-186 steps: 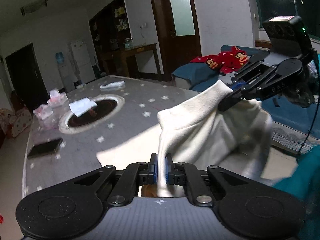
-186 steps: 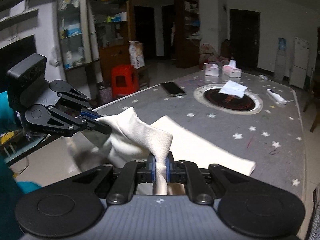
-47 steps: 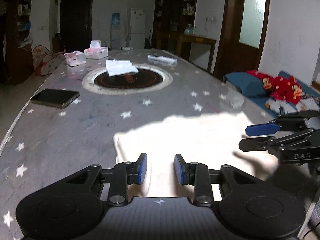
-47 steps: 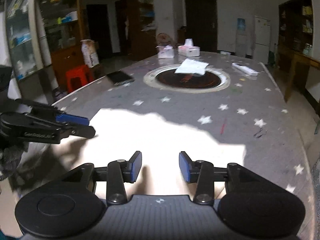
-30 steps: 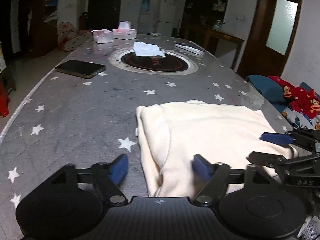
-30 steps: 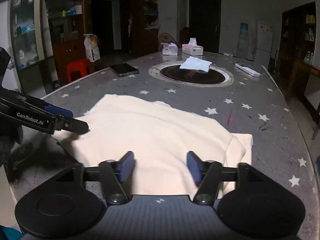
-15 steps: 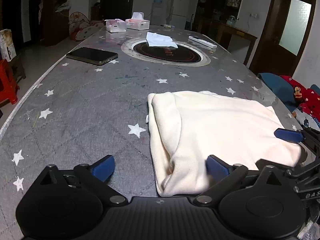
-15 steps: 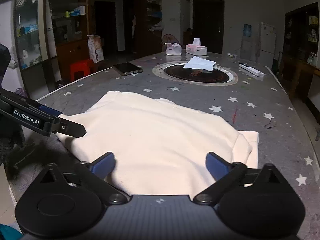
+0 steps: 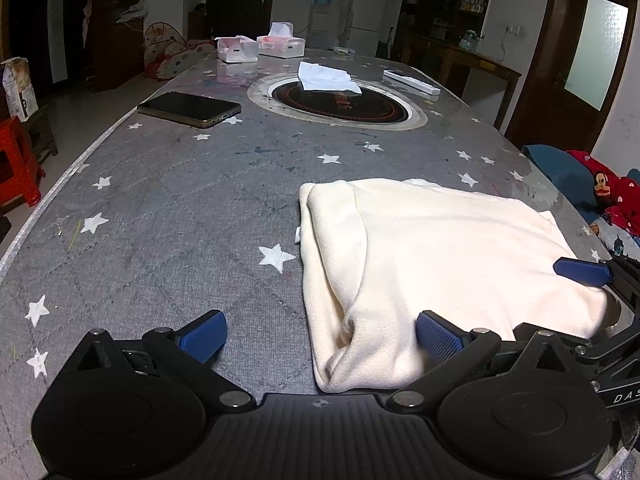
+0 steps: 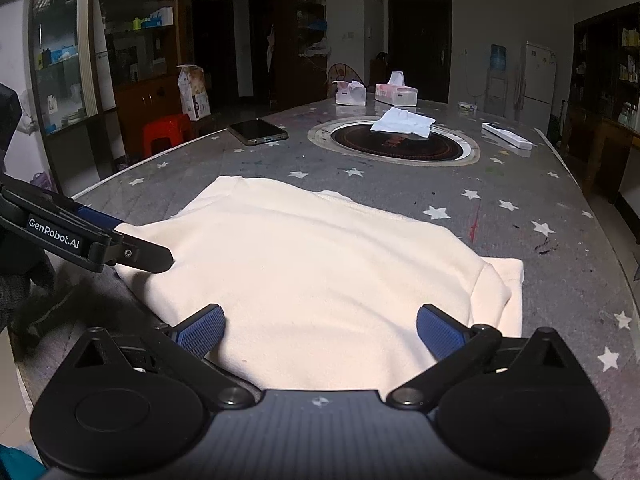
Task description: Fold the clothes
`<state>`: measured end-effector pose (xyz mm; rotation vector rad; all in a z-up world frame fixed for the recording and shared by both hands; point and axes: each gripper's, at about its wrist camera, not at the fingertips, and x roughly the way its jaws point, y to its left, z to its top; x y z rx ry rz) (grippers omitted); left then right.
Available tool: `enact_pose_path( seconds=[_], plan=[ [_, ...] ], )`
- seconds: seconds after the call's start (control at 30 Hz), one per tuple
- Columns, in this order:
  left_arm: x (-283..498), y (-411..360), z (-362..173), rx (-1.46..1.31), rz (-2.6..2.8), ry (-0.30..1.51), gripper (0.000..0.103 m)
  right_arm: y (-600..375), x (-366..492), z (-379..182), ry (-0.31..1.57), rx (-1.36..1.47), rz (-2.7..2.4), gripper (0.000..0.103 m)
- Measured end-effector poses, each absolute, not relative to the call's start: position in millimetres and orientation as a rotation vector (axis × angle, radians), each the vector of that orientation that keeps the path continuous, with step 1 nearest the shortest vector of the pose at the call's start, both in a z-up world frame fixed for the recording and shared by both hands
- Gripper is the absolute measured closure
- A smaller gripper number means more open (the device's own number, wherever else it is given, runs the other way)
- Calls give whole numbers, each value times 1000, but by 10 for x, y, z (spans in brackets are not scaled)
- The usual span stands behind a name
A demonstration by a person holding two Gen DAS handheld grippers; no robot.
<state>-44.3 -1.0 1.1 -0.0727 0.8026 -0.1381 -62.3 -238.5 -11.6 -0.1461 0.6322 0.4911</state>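
Cream-coloured garment [image 9: 436, 264] is lying folded on a grey star-printed table [image 9: 180, 208], seen first from the left wrist camera. The left gripper [image 9: 320, 334] is hovering at the near edge with its two blue-padded fingers spread wide apart, gripping nothing. The garment's rolled left edge is sitting between those fingers, closer to the right-hand one, with bare table under the left-hand finger. The right gripper [image 9: 582, 300] is showing at the far right of this view, one blue fingertip lying over the garment's right corner. Farther back, a dark phone [image 9: 189, 109] is lying flat, well apart from the garment.

From the right wrist camera, the garment [image 10: 312, 272] is filling the middle of the view, spread flat. The right gripper [image 10: 320, 330] is holding its fingers wide apart above the garment's near edge, clamping nothing. The left gripper [image 10: 120, 244] is reaching in from the left, its black finger tip pointing across the garment's left corner.
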Motion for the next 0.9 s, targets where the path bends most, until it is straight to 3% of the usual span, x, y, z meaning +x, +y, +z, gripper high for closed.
enact_pose_path(
  seconds=[0.9],
  plan=[
    [-492, -44, 126, -58, -95, 806, 0, -2349, -641, -102, 636, -171, 476, 0]
  ],
)
